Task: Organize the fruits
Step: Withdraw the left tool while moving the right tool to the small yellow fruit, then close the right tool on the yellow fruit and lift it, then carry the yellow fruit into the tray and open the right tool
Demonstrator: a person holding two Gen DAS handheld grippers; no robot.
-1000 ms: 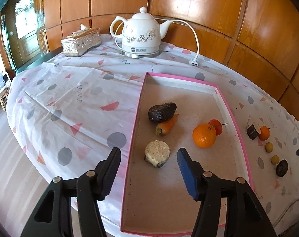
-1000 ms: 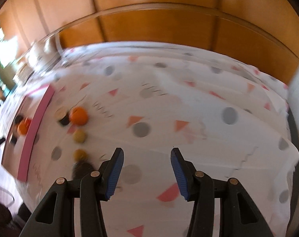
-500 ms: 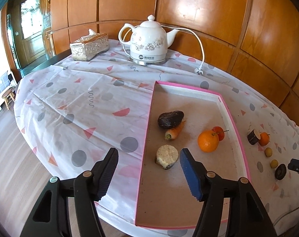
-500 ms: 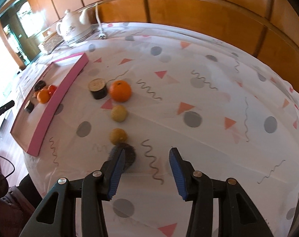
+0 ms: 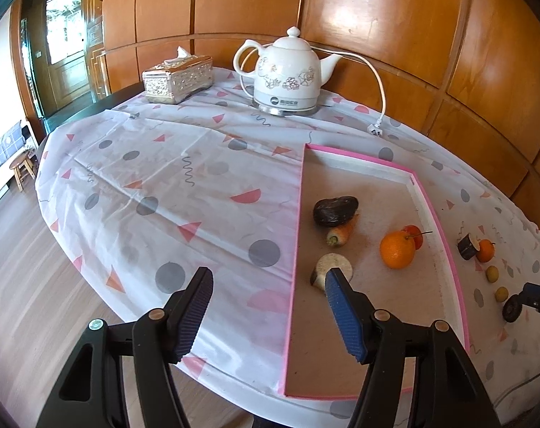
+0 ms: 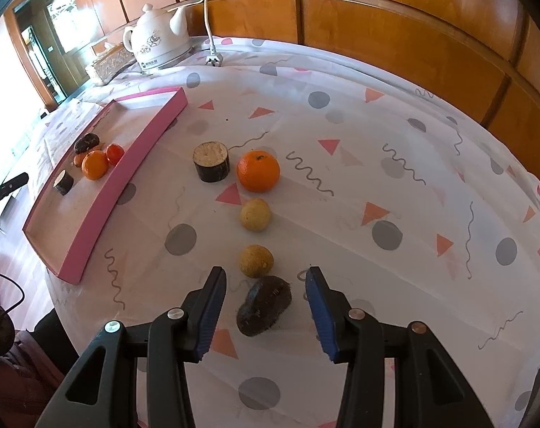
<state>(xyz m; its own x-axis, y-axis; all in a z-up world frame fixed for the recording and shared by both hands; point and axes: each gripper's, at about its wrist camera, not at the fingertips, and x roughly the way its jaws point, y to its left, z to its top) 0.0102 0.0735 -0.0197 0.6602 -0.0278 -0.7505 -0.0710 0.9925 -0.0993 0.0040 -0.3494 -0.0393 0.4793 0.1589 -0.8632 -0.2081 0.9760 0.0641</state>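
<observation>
Right claw (image 6: 266, 290) we find partly open, its ribbed blue pads straddling a dark, rough-skinned oval fruit (image 6: 264, 305) lying on the cloth-covered surface (image 6: 377, 178); the pads stand clear of its skin. Beyond it we see a row: two small matte yellow round fruits (image 6: 255, 260), (image 6: 255, 214), then a glossy dimpled orange (image 6: 258, 170) beside a stubby dark cylinder with a pale cut face (image 6: 211, 162). Left claw (image 5: 266, 283) is open and empty, above the near edge of the shallow pink-rimmed tray (image 5: 444, 246). On the tray's brown floor we note another orange (image 5: 397, 249), a red tomato (image 5: 412, 235), a carrot (image 5: 341, 234), a dark wrinkled lump (image 5: 335, 210) and a pale-faced stub (image 5: 327, 267).
</observation>
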